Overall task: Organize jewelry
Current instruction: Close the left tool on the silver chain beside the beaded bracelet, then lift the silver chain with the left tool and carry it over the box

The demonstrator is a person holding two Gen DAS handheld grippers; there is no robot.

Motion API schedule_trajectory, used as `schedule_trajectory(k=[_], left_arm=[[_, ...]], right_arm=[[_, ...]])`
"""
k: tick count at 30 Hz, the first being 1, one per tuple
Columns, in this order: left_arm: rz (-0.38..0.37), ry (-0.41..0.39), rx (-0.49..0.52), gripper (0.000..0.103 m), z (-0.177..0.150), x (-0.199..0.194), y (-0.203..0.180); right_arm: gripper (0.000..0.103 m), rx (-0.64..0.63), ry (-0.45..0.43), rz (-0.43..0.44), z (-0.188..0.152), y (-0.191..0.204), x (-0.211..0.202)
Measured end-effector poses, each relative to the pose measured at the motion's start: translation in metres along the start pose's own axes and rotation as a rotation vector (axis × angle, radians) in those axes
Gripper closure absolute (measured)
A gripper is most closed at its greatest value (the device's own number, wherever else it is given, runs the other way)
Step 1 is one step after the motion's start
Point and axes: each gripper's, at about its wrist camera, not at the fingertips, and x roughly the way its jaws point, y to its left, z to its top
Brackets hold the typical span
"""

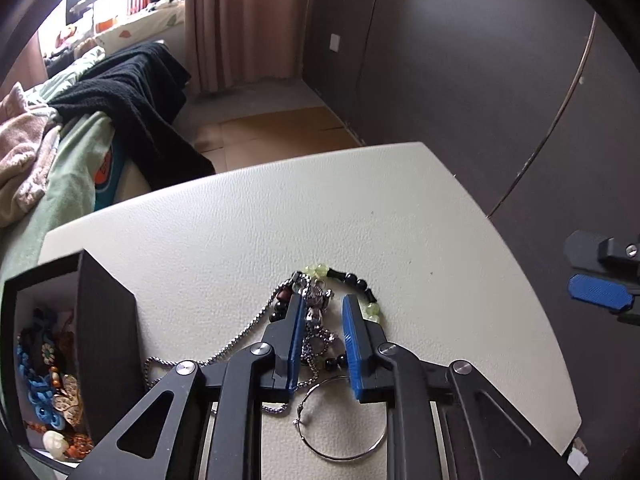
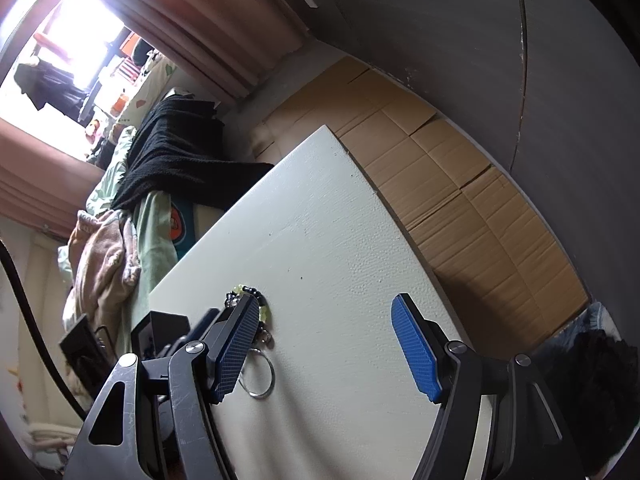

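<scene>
A tangle of jewelry lies on the white table (image 1: 280,220): a silver chain necklace (image 1: 316,320), a bead bracelet (image 1: 352,280) with green and black beads, and a large silver hoop earring (image 1: 344,420). My left gripper (image 1: 322,304) is open, its blue pads straddling the silver chain, low over the pile. A dark jewelry box (image 1: 100,340) at the left holds several pieces. My right gripper (image 2: 324,304) is open and empty above the table, right of the pile; the hoop (image 2: 260,376) and beads (image 2: 252,292) show beside its left finger.
A bed with a black blanket (image 1: 136,104), pink and green bedding lies beyond the table's left edge. Cardboard (image 2: 460,200) covers the floor to the right. A dark wall (image 1: 460,60) and pink curtain (image 1: 240,20) stand behind.
</scene>
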Motion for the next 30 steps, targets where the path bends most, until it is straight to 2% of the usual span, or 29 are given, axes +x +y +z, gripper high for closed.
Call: schedule_trajectory(k=[5, 14, 16, 18, 20, 22, 30], left_arm=[[0.016, 0.004, 0.006, 0.083, -0.001, 0.004, 0.002], [0.071, -0.001, 0.079, 0.082, -0.004, 0.009, -0.006], [0.065, 0.006, 0.075, 0.086, -0.004, 0.008, -0.003], [0.023, 0.030, 0.013, 0.088, -0.001, 0.006, 0.006], [-0.008, 0.017, -0.028, 0.098, 0.001, -0.001, 0.014], [0.000, -0.002, -0.037, 0.098, 0.004, -0.011, 0.018], [-0.076, -0.040, -0.119, 0.098, 0.007, -0.043, 0.040]], right_arm=[[0.034, 0.011, -0.002, 0.003, 0.000, -0.002, -0.002], [0.034, 0.006, 0.007, 0.000, -0.002, -0.001, 0.000], [0.034, 0.002, 0.011, -0.004, -0.003, 0.000, 0.001], [0.034, -0.001, 0.013, -0.007, -0.004, 0.002, 0.003], [0.034, -0.005, 0.016, -0.009, -0.004, 0.004, 0.004], [0.034, -0.012, 0.023, -0.010, -0.005, 0.007, 0.006], [0.034, -0.093, 0.063, -0.016, -0.016, 0.028, 0.023]])
